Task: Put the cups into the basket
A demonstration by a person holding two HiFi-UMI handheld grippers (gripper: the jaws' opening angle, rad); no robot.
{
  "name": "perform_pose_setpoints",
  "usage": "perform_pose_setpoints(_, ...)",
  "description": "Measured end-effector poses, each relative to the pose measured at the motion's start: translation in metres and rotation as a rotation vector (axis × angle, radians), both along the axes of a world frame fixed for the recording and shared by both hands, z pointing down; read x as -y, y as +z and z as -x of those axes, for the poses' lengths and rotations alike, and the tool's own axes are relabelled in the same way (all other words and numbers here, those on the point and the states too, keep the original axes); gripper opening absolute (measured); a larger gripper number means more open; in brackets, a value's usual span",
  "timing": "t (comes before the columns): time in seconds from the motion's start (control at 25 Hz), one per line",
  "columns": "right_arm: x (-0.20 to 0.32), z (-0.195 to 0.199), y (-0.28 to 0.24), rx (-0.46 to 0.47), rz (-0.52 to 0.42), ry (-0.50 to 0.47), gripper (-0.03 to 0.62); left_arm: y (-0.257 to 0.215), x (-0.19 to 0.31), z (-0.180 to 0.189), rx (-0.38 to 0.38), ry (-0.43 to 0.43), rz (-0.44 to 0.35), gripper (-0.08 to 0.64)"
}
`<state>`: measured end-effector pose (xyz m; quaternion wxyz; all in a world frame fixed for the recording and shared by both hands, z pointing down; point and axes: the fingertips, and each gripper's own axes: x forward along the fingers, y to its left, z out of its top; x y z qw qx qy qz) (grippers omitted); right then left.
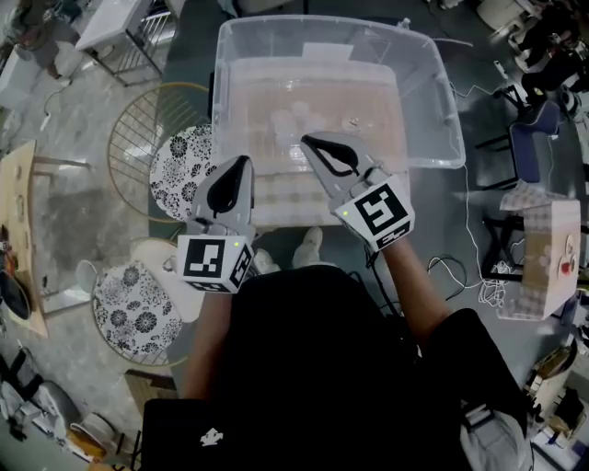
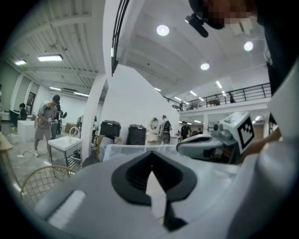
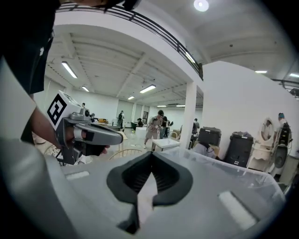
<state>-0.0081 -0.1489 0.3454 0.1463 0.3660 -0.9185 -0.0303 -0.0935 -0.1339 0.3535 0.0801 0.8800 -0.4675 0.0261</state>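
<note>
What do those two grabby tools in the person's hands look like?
The left tool and right tool are light grey plastic, tapering like beaks, with black ridged pads inside. Each carries a white cube with black square markers, plus a tiny green light. The person wears a black top.

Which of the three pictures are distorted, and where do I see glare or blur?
Head view: fairly sharp and evenly lit, though the clear bin makes its contents look hazy. Left gripper view: strong fisheye bending, dark corners, glaring ceiling lamps, the left tool soft near the lens. Right gripper view: same bending, one glaring lamp.
</note>
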Motion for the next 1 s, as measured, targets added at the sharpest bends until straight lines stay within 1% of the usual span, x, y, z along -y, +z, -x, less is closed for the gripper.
perform_pose_setpoints(0.12,-0.014,-0.002,-0.004,0.038,-0.027,0.032,0.000,-0.001,-0.004,-0.004,0.000,0.021,-0.003,0.006)
perform_pose_setpoints(0.36,-0.033,-0.016,-0.001,0.079,-0.023,0.110,0.000,-0.005,-0.016,-0.009,-0.003,0.048,-0.021,0.006)
perform_pose_setpoints(0.48,-0.040,-0.018,-0.002,0.103,-0.036,0.123,0.000,-0.004,-0.021,-0.013,-0.002,0.068,-0.021,0.006)
perform_pose_setpoints(0.8,-0.054,-0.020,-0.002,0.095,-0.041,0.147,0.000,-0.007,-0.029,-0.025,0.000,0.111,-0.027,0.006)
perform_pose_setpoints(1.0,-0.060,-0.018,0.002,0.093,-0.013,0.149,0.000,-0.007,-0.033,-0.028,0.010,0.120,-0.042,0.006)
